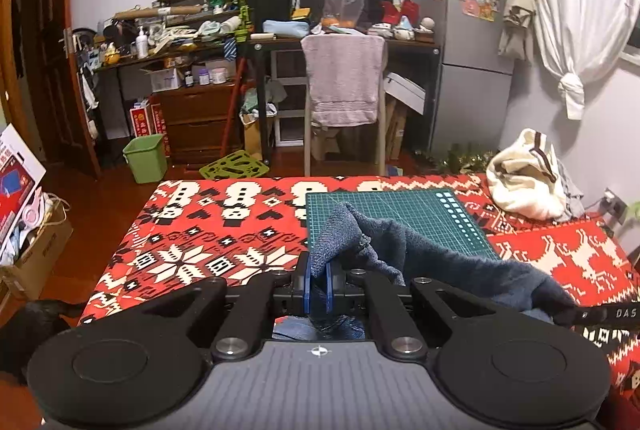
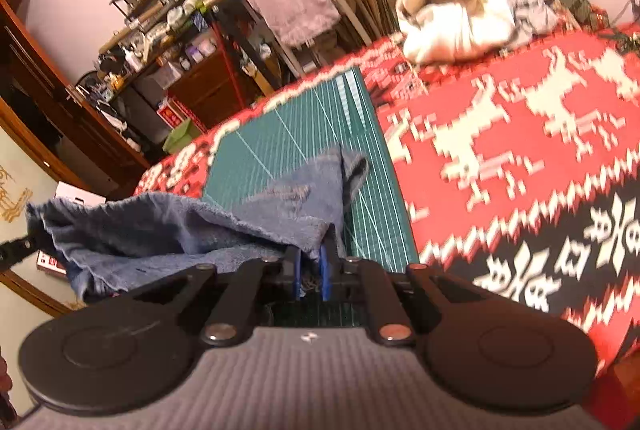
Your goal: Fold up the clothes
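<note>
A dark blue knit cloth (image 1: pixel 404 250) hangs in the air over the green cutting mat (image 1: pixel 404 210), stretched between both grippers. My left gripper (image 1: pixel 319 270) is shut on one corner of it, and the cloth runs off to the right toward the other gripper's arm (image 1: pixel 612 312). In the right wrist view the same blue cloth (image 2: pixel 192 226) sags to the left, and my right gripper (image 2: pixel 310 266) is shut on its near corner above the mat (image 2: pixel 280 134). A corner flap stands up past the fingers.
A red, white and black patterned cover (image 1: pixel 208 230) lies over the table. A cream garment pile (image 1: pixel 528 178) sits at its far right corner. Beyond the table stand a chair with a pink towel (image 1: pixel 344 78), a cluttered desk, a fridge (image 1: pixel 464 30) and a green bin (image 1: pixel 146 158).
</note>
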